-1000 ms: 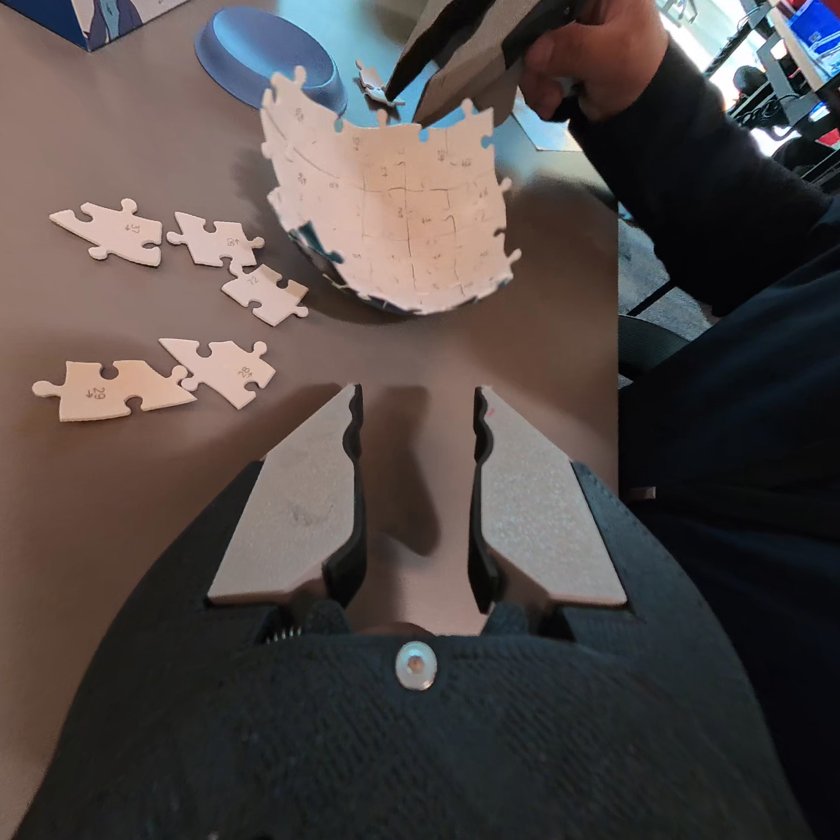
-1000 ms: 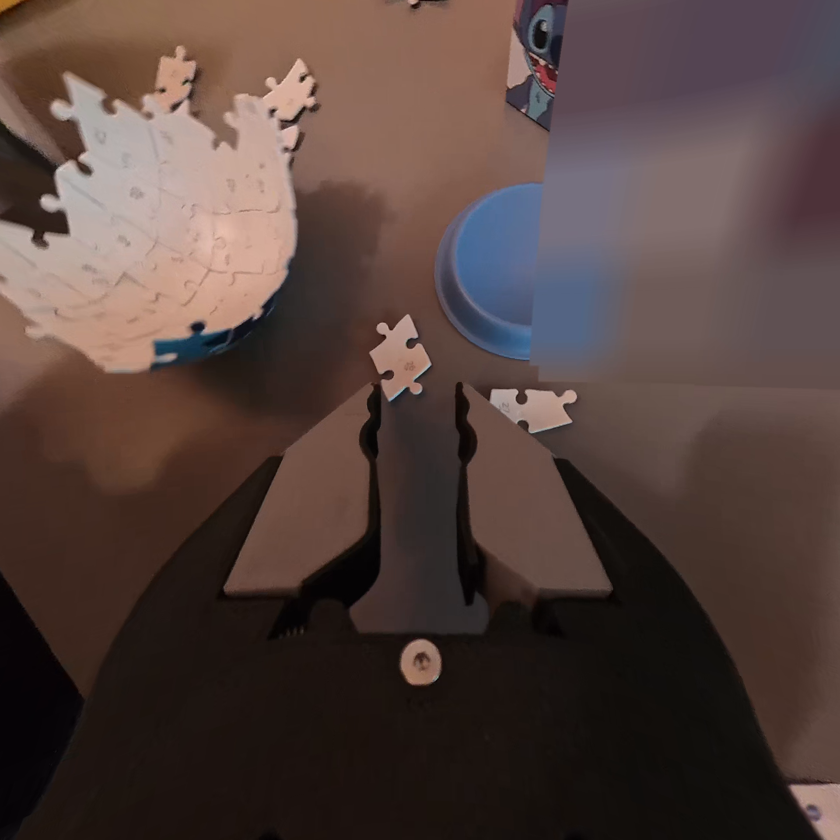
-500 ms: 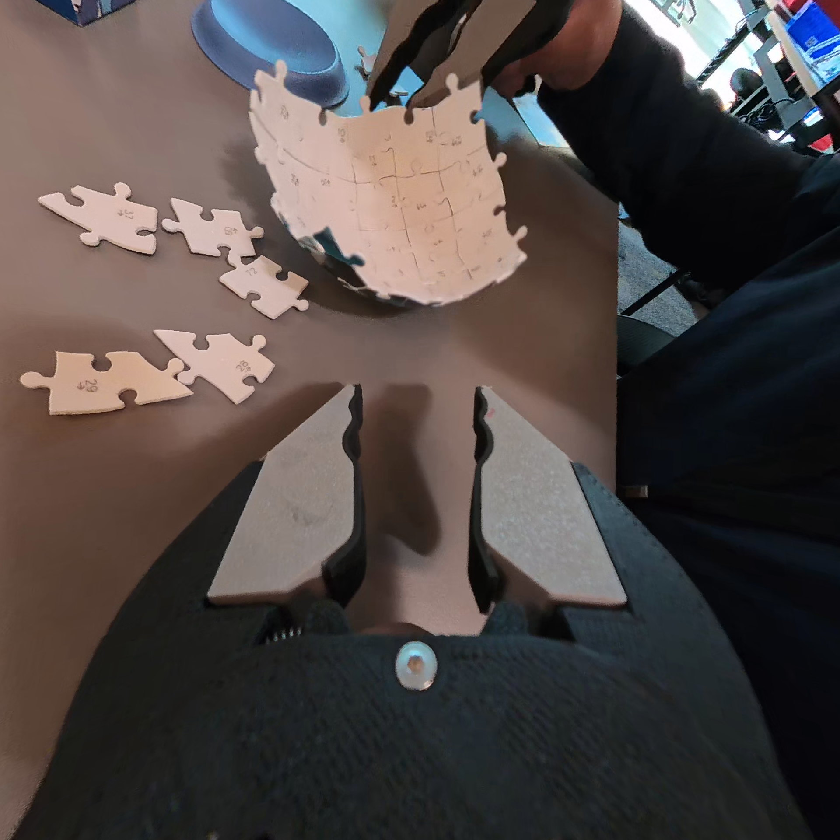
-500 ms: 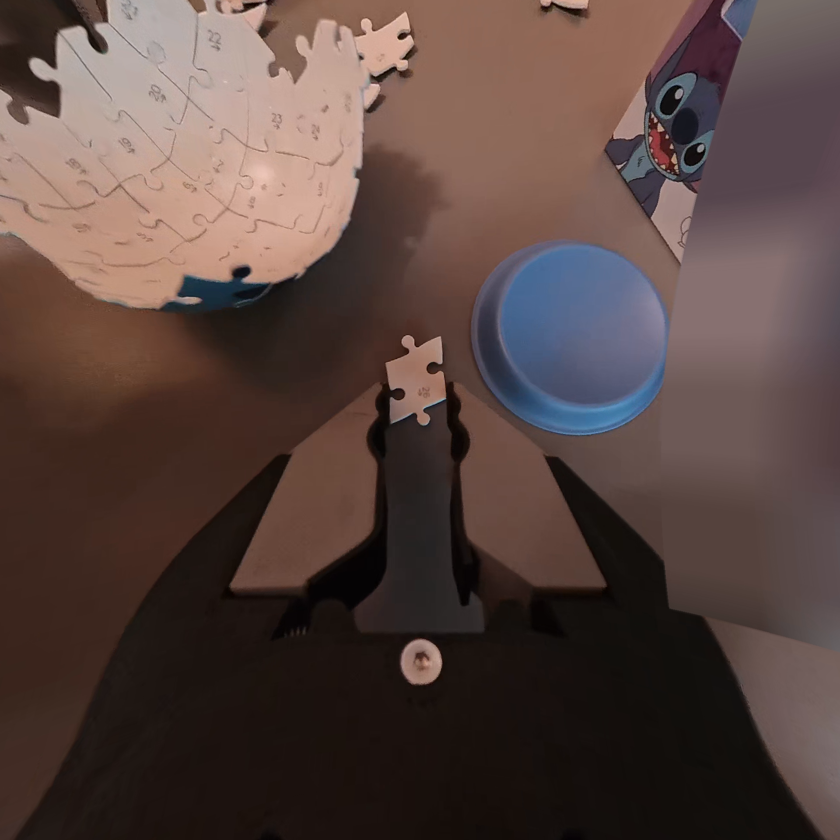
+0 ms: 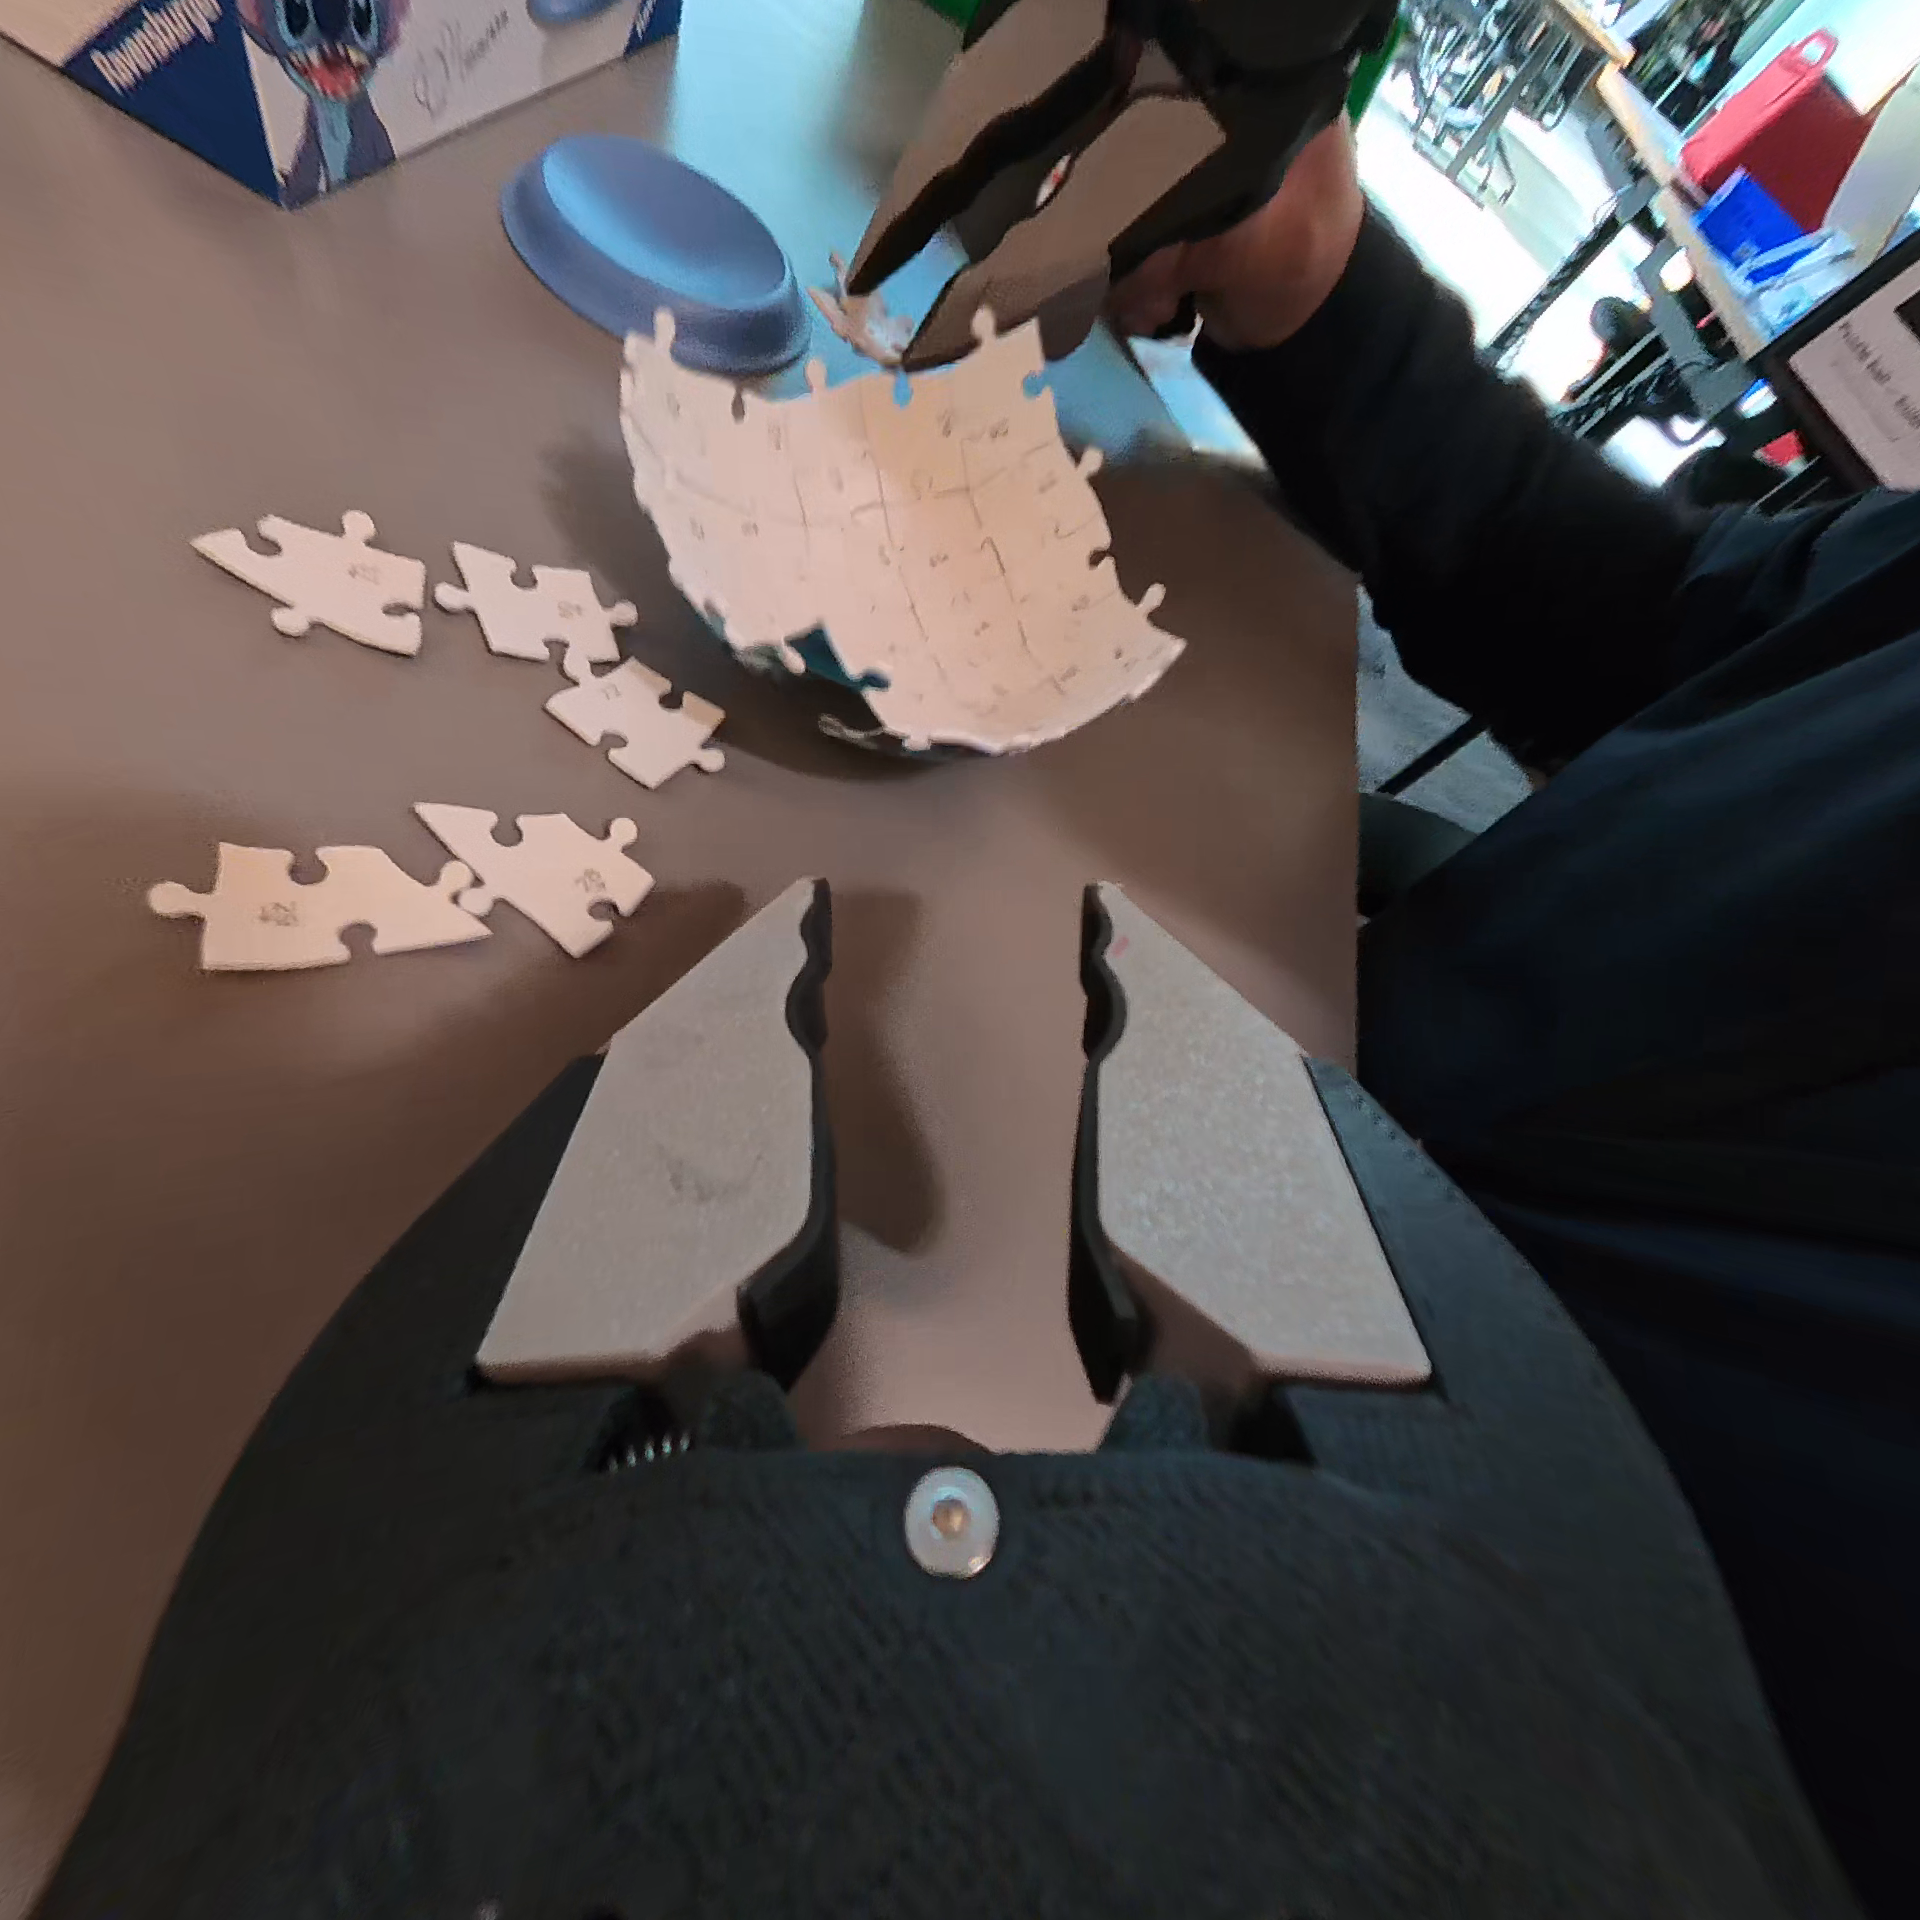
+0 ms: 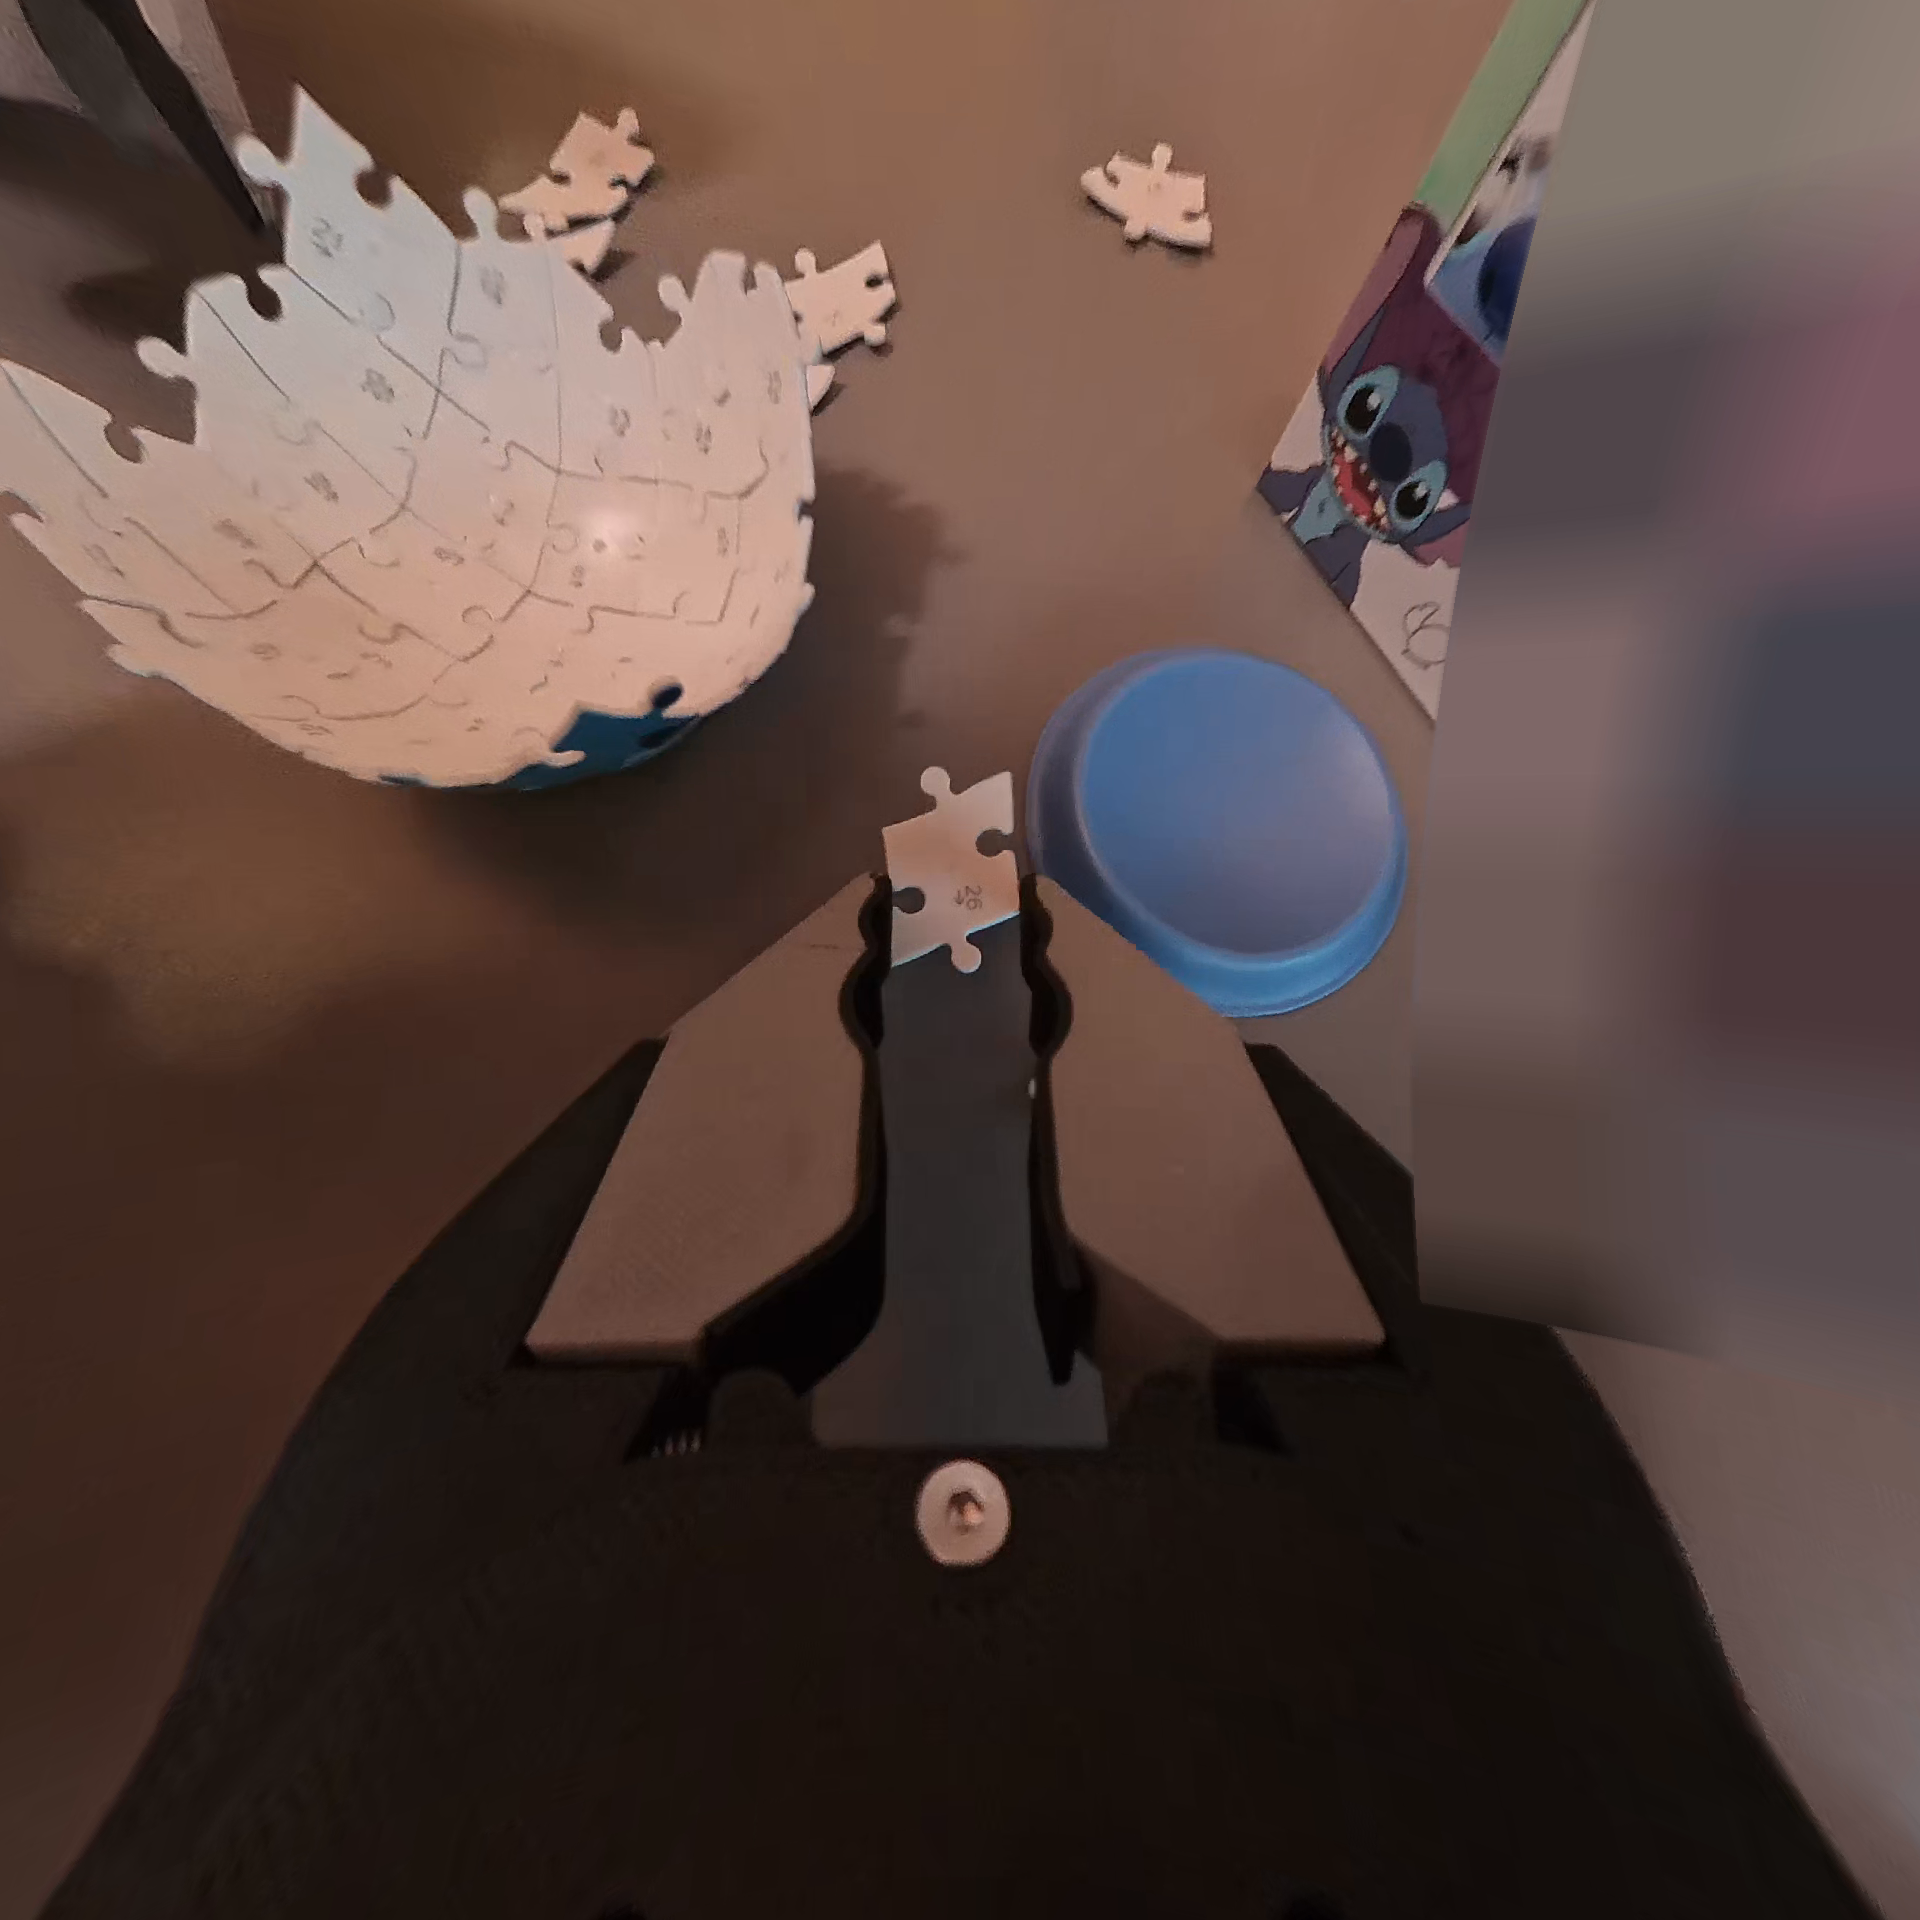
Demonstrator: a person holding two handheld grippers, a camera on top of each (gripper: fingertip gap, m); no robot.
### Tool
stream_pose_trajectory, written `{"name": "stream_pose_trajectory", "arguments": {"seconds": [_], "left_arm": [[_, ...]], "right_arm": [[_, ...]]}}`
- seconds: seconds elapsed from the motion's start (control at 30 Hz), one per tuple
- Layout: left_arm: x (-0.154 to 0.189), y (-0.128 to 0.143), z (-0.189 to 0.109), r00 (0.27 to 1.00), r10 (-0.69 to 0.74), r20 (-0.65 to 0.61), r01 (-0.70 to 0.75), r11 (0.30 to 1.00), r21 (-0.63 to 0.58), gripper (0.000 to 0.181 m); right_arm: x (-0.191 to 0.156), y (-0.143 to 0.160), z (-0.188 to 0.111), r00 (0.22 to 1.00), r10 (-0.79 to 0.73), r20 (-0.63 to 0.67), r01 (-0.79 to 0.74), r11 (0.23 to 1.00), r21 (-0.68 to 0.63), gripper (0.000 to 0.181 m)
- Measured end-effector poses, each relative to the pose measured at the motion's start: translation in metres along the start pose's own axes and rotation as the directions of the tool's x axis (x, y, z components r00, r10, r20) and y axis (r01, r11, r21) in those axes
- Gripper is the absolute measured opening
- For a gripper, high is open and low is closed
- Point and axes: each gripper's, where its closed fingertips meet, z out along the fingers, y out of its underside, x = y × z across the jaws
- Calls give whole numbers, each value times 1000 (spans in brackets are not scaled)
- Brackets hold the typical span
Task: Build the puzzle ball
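- The puzzle ball (image 6: pixel 436 540) is a half-built shell, open side up with its white inner face showing and a jagged rim. It rests on the brown table (image 5: pixel 260 1195), left of the blue dish (image 6: pixel 1216 831) in the right wrist view.
- A second ago the single piece (image 6: pixel 956 873) lay flat on the table just ahead of the right gripper (image 6: pixel 951 894), whose fingers were apart. Now the fingers pinch it by its edges, and it stands tilted between the tips, clear of the table.
- In the left wrist view, the right gripper hangs just beyond the far rim of the shell with the small piece (image 5: pixel 868 322) at its tips, close to the rim but not yet seated.
- I judge the pick done; next comes fitting, which needs the tab lined up with a gap in the rim.
- The left gripper (image 5: pixel 951 935) is spread and empty, low over the table on the near side of the shell, as it was a second ago. It does not steady the shell, so a push on the rim could tip it.
- Five loose pieces (image 5: pixel 530 873) lie left of the shell; a printed box (image 5: pixel 291 94) stands at the far left.
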Motion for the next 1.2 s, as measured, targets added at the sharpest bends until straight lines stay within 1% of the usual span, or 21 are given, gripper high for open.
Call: {"name": "stream_pose_trajectory", "arguments": {"seconds": [0.1,0.13,0.2,0.23,0.37,0.5,0.6,0.73,0.9,1.2], "left_arm": [[3,-18,-11,1000,11,6,-11,999,40,45],[3,-26,-14,1000,27,15,-28,998,52,42],[7,-43,-18,998,52,18,-53,996,78,27],[8,-52,-18,998,55,21,-57,995,82,22],[5,-81,-10,998,37,49,-41,996,76,24],[-7,-104,0,998,-45,53,40,995,90,30],[-17,-112,7,993,-109,37,105,990,95,37],[-12,-118,17,980,-184,-72,191,977,93,43],[-14,-121,28,978,-192,-83,198,977,78,44],[-23,-123,41,973,-210,-93,216,975,55,43]], "right_arm": [[-2,-15,-11,999,-38,-24,38,999,29,21],[-3,-21,-14,998,-54,-32,55,998,37,21],[-8,-34,-20,995,-91,-43,93,994,51,21],[-10,-40,-22,993,-107,-47,110,992,58,21],[-20,-64,-29,984,-166,-64,170,982,77,21],[-27,-83,-31,974,-213,-76,219,972,90,21],[-31,-94,-30,968,-239,-75,246,964,101,21],[-36,-107,-27,956,-284,-81,291,950,110,21],[-40,-115,-18,935,-340,-97,350,931,104,21],[-42,-119,-10,907,-405,-117,414,907,71,21]]}}
